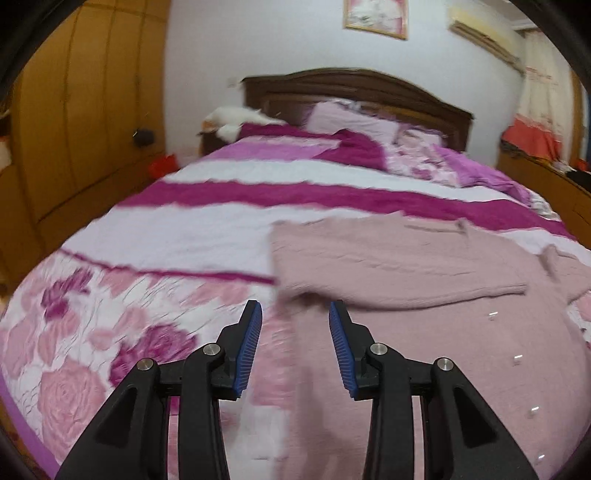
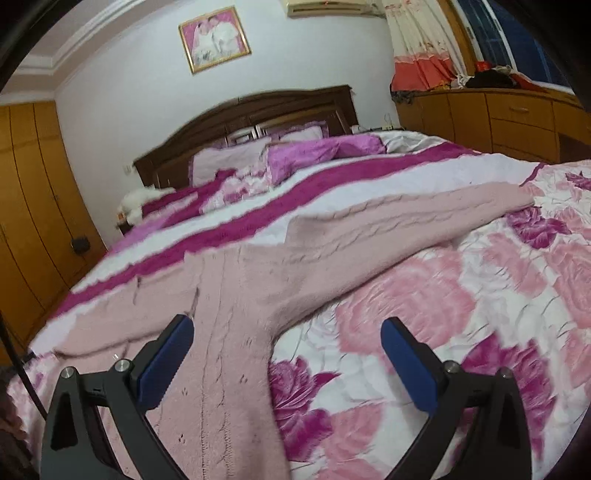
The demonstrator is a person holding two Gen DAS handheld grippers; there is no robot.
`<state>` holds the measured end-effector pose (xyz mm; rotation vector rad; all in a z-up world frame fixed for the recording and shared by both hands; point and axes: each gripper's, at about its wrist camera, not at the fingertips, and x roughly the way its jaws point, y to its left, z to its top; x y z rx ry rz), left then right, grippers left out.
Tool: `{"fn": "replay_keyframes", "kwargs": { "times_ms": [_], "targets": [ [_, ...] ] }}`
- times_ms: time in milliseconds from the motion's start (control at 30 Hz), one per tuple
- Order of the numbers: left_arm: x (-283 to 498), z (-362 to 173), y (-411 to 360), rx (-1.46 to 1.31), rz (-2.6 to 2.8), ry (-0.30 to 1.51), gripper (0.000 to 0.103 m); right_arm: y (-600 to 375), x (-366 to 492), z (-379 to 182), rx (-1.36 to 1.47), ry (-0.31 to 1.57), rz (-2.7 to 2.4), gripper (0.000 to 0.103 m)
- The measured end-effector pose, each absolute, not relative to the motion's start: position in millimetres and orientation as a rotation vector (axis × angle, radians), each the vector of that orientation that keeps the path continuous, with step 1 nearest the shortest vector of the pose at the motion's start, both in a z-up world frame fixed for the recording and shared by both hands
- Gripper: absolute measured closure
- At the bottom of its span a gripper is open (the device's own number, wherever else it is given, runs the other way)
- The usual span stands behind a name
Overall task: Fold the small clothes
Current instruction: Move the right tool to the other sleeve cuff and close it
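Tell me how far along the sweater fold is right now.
Done: one sleeve already lies folded across the sweater. In hand: nothing; the left gripper and right gripper are both open and empty above it. Left: the other sleeve lies stretched out on the quilt, and the body is unfolded.

We see a bedroom with pale lilac-white walls (image 2: 110, 92) and a wide bed (image 1: 221, 229) under a quilt of white and magenta stripes and pink roses. A dark wooden headboard (image 1: 354, 83) stands against the far wall, with purple pillows (image 1: 351, 118) before it. Above hangs a gold-framed picture (image 2: 214, 38) in pink tones. Tall orange-brown wardrobe doors (image 1: 85, 110) line one side; a low wooden cabinet with drawers (image 2: 517, 114) runs along the other, beneath a window (image 2: 491, 33) with a floral curtain (image 2: 421, 44). An air conditioner (image 1: 484, 31) is mounted high on the wall.
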<state>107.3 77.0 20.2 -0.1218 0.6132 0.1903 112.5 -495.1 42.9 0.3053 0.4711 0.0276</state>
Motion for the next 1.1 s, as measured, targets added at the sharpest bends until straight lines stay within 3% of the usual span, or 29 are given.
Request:
{"fn": "replay_keyframes", "kwargs": {
  "times_ms": [233, 500, 667, 1100],
  "targets": [
    [109, 9, 105, -0.177, 0.233, 0.650, 0.089, -599, 113, 55, 0.278, 0.500, -0.034, 0.000],
    [118, 2, 86, -0.074, 0.233, 0.668, 0.089, -723, 150, 37, 0.581, 0.529, -0.030, 0.000],
    [122, -2, 84, -0.053, 0.236, 0.687, 0.089, -775, 181, 8, 0.766, 0.541, -0.041, 0.020],
    [125, -2, 83, -0.026, 0.234, 0.684, 0.089, -822, 250, -17, 0.847, 0.485, -0.135, 0.021]
  ]
}}
